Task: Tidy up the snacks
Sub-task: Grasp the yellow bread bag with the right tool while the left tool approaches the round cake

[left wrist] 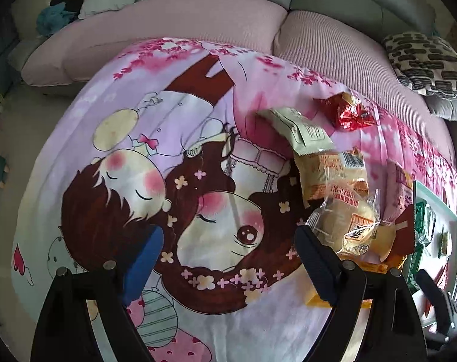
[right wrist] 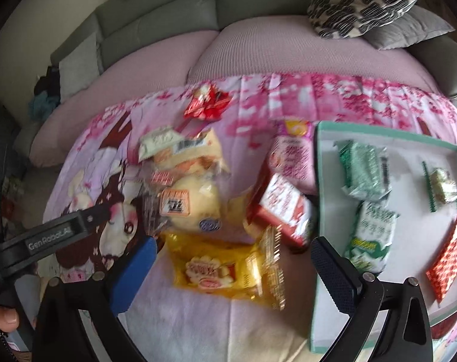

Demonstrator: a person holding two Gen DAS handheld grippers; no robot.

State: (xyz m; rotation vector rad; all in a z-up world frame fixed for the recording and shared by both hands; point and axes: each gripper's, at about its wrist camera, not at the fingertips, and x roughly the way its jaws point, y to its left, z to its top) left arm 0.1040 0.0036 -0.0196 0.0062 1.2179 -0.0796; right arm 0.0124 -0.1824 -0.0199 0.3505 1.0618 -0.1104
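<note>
"GenRobot.AI" on left gripper arm (snack print blurred, unreadable).

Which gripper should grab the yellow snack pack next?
Right, probably. The right gripper is open with the yellow snack pack between its fingers, beside the tray; the left gripper hovers over bare cloth.

A counter draped in a pink cartoon-print cloth carries loose snacks: a red foil packet, a pale green packet, wrapped buns, a yellow packet, a red-and-white packet and a pink packet. A shallow teal-rimmed tray sits on the right side.
</note>
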